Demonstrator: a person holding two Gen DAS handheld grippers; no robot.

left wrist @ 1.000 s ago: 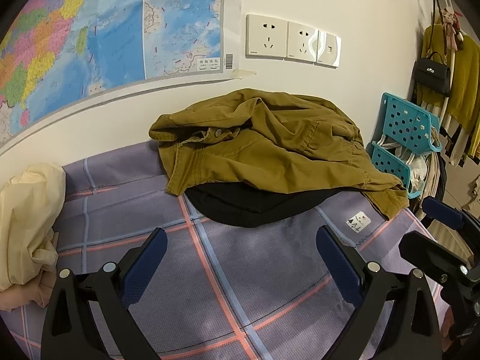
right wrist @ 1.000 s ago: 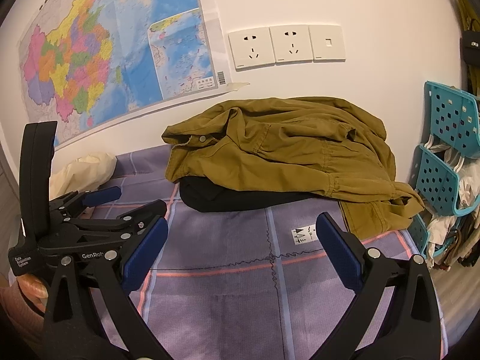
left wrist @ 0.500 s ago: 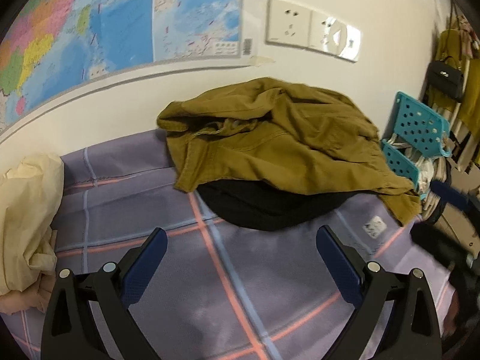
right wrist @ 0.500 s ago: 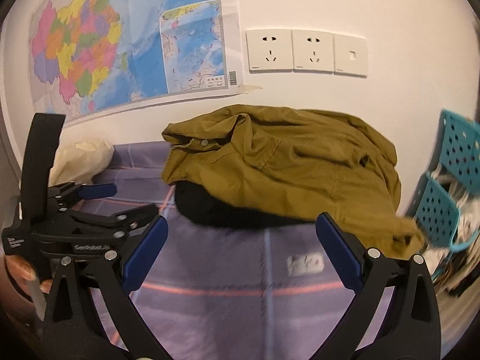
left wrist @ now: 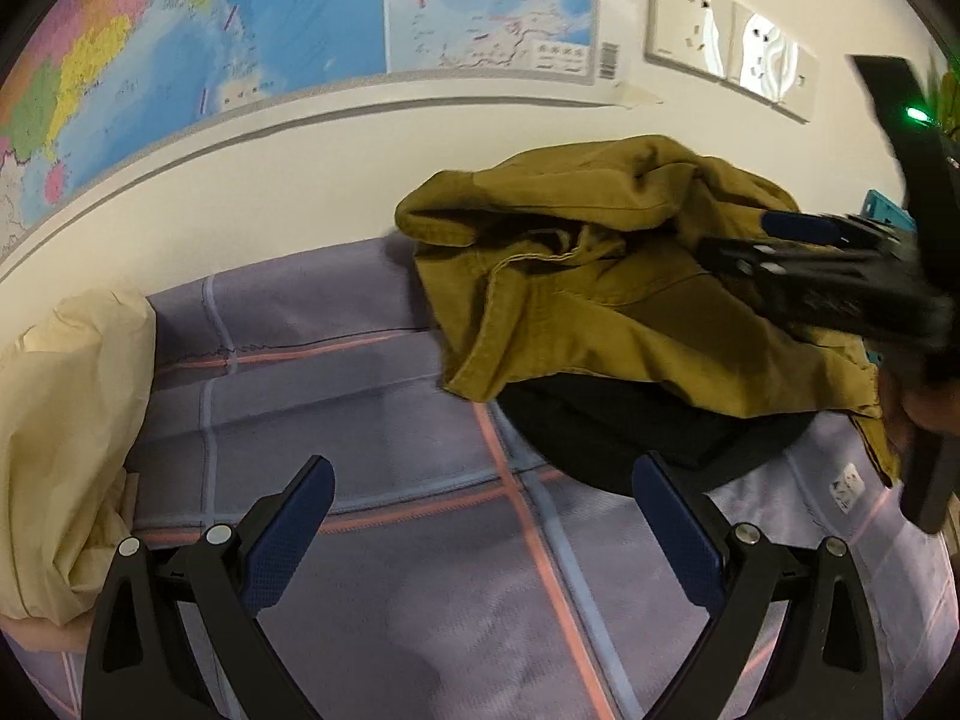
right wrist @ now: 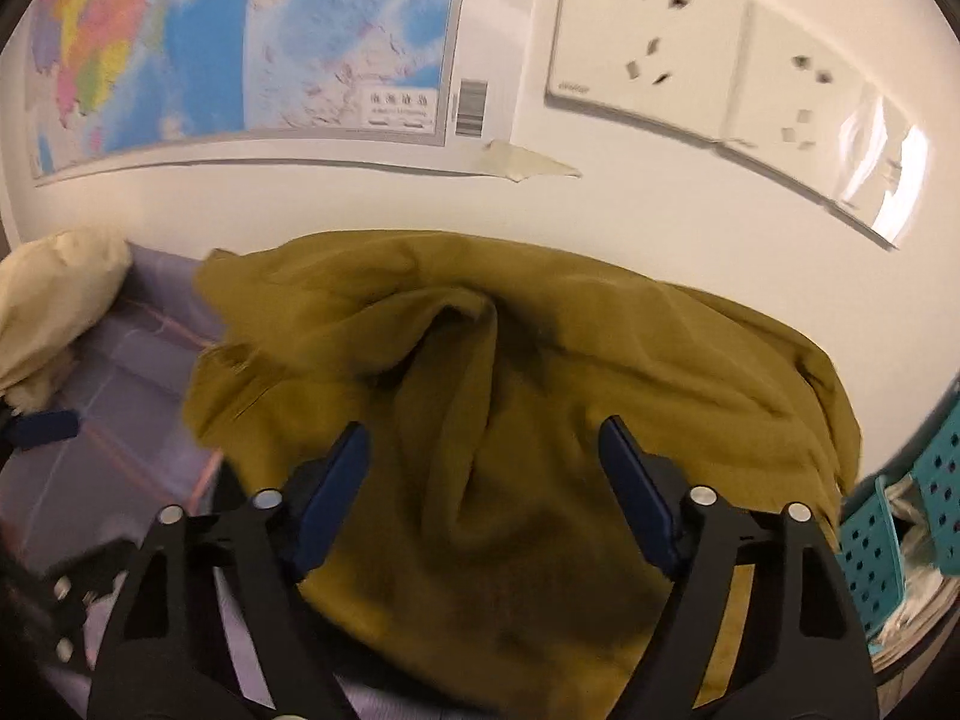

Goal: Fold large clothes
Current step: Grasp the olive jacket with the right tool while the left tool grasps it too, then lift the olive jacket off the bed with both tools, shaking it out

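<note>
An olive-brown jacket [left wrist: 606, 276] lies crumpled against the wall on a purple plaid sheet [left wrist: 360, 420], on top of a black garment [left wrist: 630, 426]. My left gripper [left wrist: 480, 498] is open and empty above the sheet, short of the pile. My right gripper [right wrist: 483, 462] is open, hovering right over the jacket [right wrist: 540, 420] with its jaws either side of a fold. It also shows in the left wrist view [left wrist: 840, 276], over the jacket's right side.
A cream garment [left wrist: 66, 450] is bunched at the left. A wall map [left wrist: 240, 30] and wall sockets [right wrist: 690, 54] are behind the pile. A teal perforated basket [right wrist: 900, 510] stands at the right edge.
My right gripper has moved forward and down, close over the jacket. My left gripper has shifted forward and left, and the pile now sits to its right.
</note>
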